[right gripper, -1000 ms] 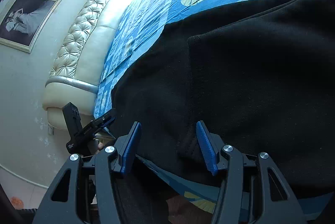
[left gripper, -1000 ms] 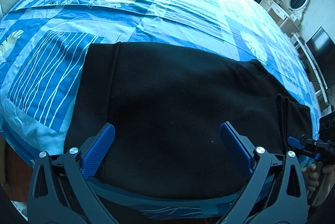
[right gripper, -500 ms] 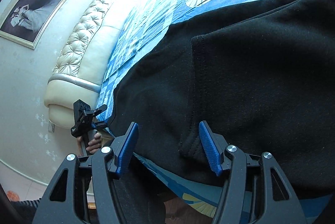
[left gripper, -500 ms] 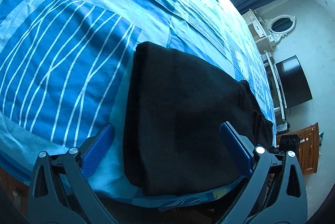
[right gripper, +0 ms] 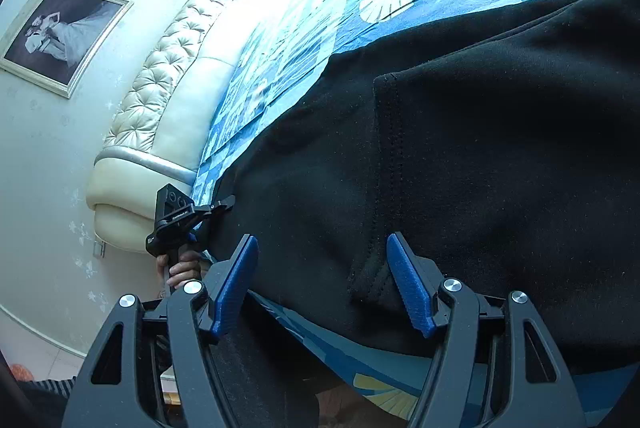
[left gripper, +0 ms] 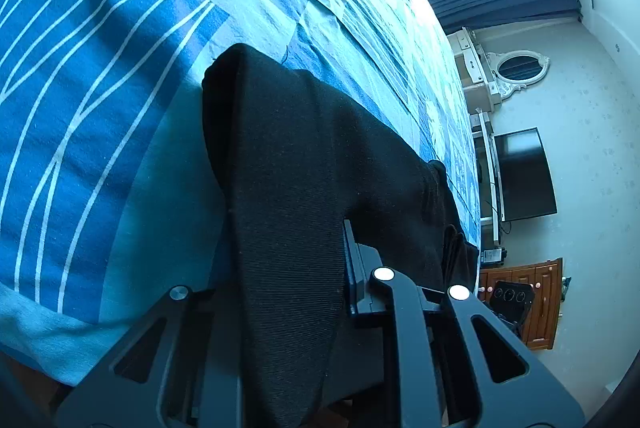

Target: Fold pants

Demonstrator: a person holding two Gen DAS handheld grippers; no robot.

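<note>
The black pants (left gripper: 320, 163) lie along the near edge of the blue bedspread (left gripper: 100, 87). The left gripper (left gripper: 288, 292) has pinched their left end, and the right gripper (right gripper: 320, 280) waits with its fingers wide around the hem at the right end. The step in hand looks like securing both ends; next, I judge, the right must close on that hem so both can lift together.

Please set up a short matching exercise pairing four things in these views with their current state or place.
Things:
1. left tool
2. right tool
3. black pants
4. framed photograph

States or places:
A. open, pads either side of a hemmed edge
B. hanging on the wall beside the tufted headboard
C. shut on a bunched fold of fabric
D. lying across the blue patterned bedspread

Pairs: 1-C, 2-A, 3-D, 4-B
</note>
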